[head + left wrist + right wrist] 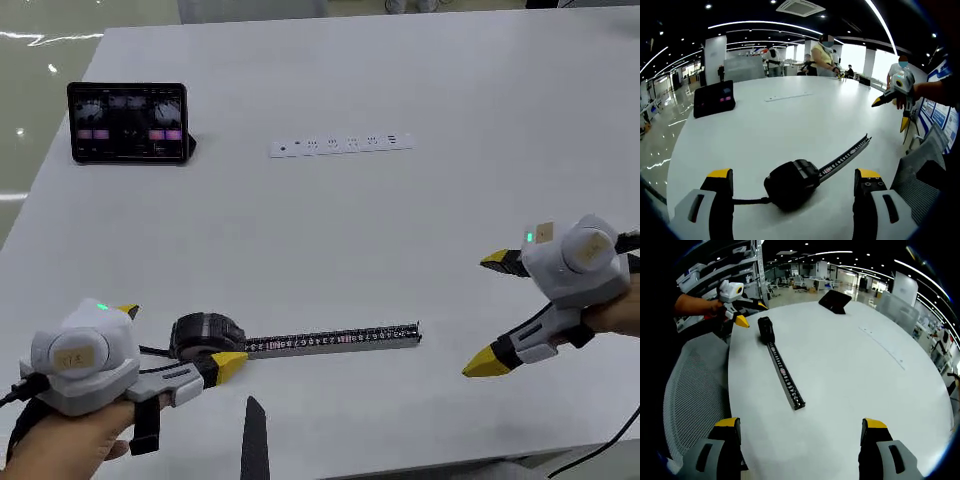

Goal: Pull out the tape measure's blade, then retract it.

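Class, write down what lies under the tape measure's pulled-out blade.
The blade lies flat on the white table, running out from the black case. Nothing else shows under it. The strip of table directly beneath is covered by the blade.

Tablet (128, 122) and power strip (340, 144) lie on white table (420, 240).

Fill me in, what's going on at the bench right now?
A person is working a tape measure on a white table with a claw in each hand. The left claw is open, with the case sitting between its jaws but not clamped. The blade is pulled out and lies flat on the table, pointing toward the right claw. That claw is open too, held clear of the blade's tip. Retracting has not happened yet.
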{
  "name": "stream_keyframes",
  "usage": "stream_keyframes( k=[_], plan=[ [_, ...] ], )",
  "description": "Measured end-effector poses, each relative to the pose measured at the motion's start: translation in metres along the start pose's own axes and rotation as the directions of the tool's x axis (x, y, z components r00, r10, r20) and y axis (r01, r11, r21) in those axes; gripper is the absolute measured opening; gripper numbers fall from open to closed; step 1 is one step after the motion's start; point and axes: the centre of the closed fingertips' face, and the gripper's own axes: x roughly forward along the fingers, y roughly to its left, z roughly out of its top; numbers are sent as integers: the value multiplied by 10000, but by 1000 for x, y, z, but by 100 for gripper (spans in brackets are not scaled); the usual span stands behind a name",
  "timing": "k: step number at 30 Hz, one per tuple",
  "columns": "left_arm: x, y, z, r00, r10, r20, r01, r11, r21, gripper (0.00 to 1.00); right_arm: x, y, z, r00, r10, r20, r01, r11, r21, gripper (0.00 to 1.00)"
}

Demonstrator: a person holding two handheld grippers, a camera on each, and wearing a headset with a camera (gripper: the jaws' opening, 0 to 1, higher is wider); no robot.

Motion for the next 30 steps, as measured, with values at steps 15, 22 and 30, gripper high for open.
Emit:
stream_keyframes(
  k=[15,22,30],
  plan=[
    [7,5,1,9902,1300,510,-1267,9899,-638,99,30,-7,16,9950,621,-784,-740,9843,-1602,99],
    [5,7,6,9734,1959,1191,-1894,9799,-633,99,45,-8,13,9898,938,-1073,-1137,9738,-1970,99],
    [13,1,-10,9653,2313,1212,-2159,9680,-1279,99,59,-10,12,9854,1029,-1358,-1309,9673,-2174,99]
  ],
)
